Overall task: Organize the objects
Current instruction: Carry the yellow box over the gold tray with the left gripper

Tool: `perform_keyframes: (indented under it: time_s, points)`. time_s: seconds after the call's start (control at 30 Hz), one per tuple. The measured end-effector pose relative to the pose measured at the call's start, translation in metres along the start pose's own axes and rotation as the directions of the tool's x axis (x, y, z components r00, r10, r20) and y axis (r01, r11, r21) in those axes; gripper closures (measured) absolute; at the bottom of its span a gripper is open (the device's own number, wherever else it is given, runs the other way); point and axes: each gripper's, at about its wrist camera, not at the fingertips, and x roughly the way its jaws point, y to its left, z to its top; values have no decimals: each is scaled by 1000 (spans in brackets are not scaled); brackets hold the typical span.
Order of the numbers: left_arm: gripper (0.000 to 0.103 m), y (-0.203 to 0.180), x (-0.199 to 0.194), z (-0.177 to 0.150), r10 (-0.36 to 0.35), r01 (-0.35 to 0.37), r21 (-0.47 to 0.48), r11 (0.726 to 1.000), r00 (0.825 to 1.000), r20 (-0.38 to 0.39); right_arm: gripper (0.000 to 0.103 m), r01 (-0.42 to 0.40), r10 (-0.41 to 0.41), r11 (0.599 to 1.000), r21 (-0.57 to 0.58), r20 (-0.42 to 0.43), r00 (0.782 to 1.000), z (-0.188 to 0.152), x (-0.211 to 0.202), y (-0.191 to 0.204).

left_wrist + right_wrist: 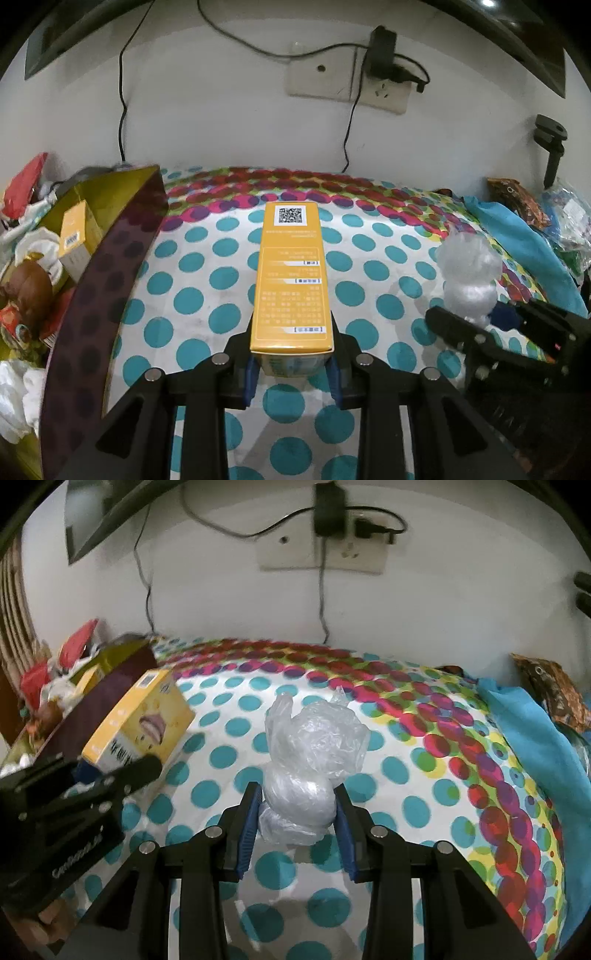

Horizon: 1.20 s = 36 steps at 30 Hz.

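Observation:
My left gripper (pixel 291 354) is shut on a long yellow box (pixel 290 277) with a QR code on its far end, held above the polka-dot cloth. The box also shows in the right wrist view (pixel 140 720), beside the dark storage box (pixel 92 705). My right gripper (pixel 297 805) is shut on a clear plastic bag (pixel 310 753) holding a pale round thing. The bag shows in the left wrist view (pixel 469 273) with the right gripper (pixel 491 325) at the lower right.
The dark-sided storage box (pixel 103 280) at the left holds a second yellow box (pixel 75 236), toys and wrappers. A blue cloth (pixel 524 243) and packets (pixel 517 199) lie at the right. Cables hang from a wall socket (pixel 369 88) behind the table.

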Motion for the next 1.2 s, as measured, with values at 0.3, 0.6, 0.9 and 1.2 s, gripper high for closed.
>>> perform_keyframes:
  time_s: [0.3,0.6,0.9,1.2]
  points:
    - [74,13,-10,-2,18,-15,-65,998,999,45,67,48,-51,998,-41,-76,996,-2,15,9]
    - [74,24,-52,-12,64,-64,-6,998,995,78,67,69,-75,996,-64,-89,993,-3,17,13]
    - [74,52,-107,0,120,-122,14,992,986,118,66,75,-80,995,-61,-90,993,-3,17,13]
    - [73,90,-144,10,164,-166,2,986,976,140,65,75,-80,996,-55,-91,993,-3,17,12]
